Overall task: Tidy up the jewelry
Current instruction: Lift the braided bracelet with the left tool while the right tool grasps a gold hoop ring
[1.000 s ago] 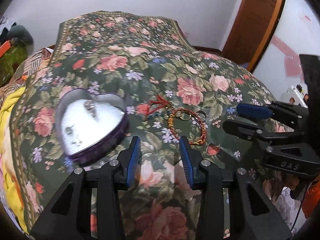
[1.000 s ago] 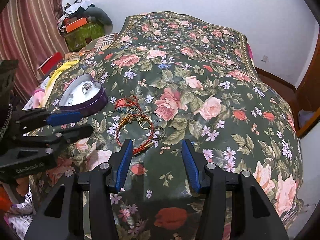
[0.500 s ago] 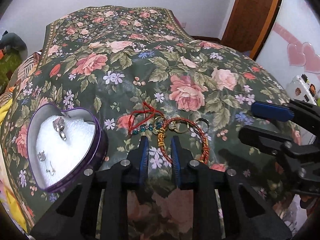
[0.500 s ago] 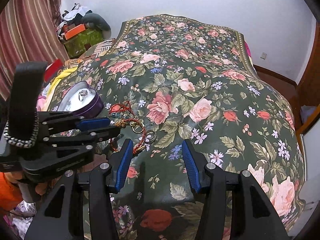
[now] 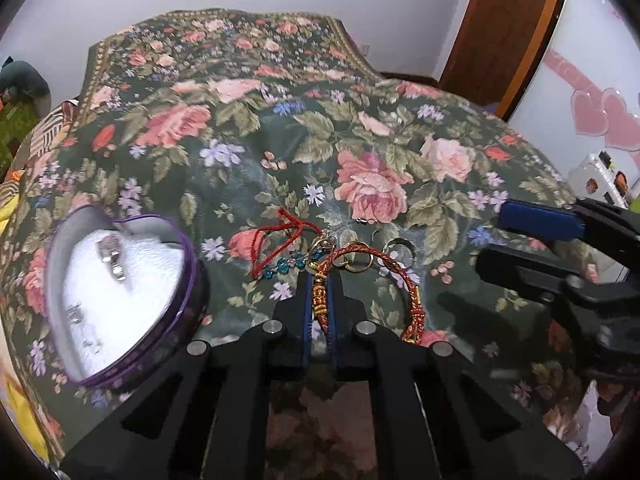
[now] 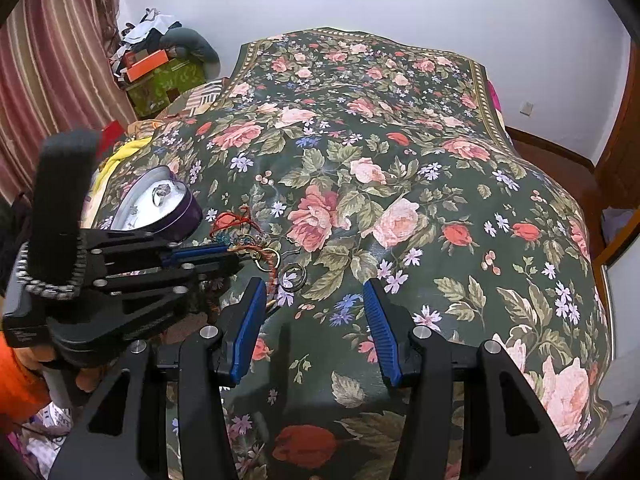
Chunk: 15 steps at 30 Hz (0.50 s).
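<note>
A red and gold braided bracelet (image 5: pixel 400 276) lies on the floral bedspread (image 5: pixel 360 140) with a red string bracelet (image 5: pixel 280 232), teal beads (image 5: pixel 284 266) and gold rings (image 5: pixel 358 266). My left gripper (image 5: pixel 320 300) is shut on the braided bracelet's beaded gold section. A heart-shaped purple tin (image 5: pixel 120 292) with white lining holds rings at the left. My right gripper (image 6: pixel 316 328) is open and empty, just right of the jewelry pile (image 6: pixel 264 256). The tin (image 6: pixel 160 208) also shows in the right wrist view.
A silver ring (image 6: pixel 294 276) lies near my right gripper's left finger. Boxes and clothes (image 6: pixel 160 64) are stacked by the curtain at the far left. A wooden door (image 5: pixel 500 28) stands beyond the bed.
My left gripper has moved forward onto the braided bracelet and closed on its beaded section. My right gripper has stayed open and shifted slightly.
</note>
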Available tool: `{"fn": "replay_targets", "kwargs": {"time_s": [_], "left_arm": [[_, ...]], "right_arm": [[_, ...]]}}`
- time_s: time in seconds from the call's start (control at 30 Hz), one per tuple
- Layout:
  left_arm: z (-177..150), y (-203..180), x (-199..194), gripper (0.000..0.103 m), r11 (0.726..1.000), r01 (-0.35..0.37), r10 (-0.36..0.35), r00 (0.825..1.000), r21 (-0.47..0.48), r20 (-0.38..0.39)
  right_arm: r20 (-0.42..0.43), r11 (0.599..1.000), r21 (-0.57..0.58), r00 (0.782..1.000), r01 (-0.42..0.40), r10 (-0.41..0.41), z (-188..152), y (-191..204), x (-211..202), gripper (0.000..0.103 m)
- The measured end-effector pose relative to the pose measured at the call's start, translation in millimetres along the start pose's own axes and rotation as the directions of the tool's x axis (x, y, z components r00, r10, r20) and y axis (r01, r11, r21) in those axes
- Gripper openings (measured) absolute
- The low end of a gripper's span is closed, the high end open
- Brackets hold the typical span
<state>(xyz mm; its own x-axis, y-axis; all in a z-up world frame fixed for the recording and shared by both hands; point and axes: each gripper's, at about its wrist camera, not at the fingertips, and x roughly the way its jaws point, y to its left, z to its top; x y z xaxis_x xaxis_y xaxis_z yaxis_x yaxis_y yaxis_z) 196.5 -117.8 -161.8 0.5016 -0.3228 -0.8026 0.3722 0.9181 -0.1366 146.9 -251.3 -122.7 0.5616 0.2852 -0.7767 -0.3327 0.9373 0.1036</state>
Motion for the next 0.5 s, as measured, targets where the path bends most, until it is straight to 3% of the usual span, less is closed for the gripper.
{"fn": "replay_targets", "kwargs": {"time_s": [0.17,0.37,0.5], "left_arm": [[-6,6,-35,0.005,1.0,0.001,0.0,0.998,-0.017,0.069],[-10,27,-73,0.005,0.997,-0.021,0.032,0.987,-0.072,0.157],[-10,45,-86,0.005,0.993,-0.014,0.037,0.98,-0.12,0.194]], "right_arm": [[-0.032,0.998,0.017,0.998,-0.055,0.055,0,2,7,0.047],[-0.083,0.998,-0.04,0.995,-0.053,0.049,2,16,20,0.047],[-0.108,0.996,-0.089,0.994,-0.013,0.003,6,23,30,0.047]]}}
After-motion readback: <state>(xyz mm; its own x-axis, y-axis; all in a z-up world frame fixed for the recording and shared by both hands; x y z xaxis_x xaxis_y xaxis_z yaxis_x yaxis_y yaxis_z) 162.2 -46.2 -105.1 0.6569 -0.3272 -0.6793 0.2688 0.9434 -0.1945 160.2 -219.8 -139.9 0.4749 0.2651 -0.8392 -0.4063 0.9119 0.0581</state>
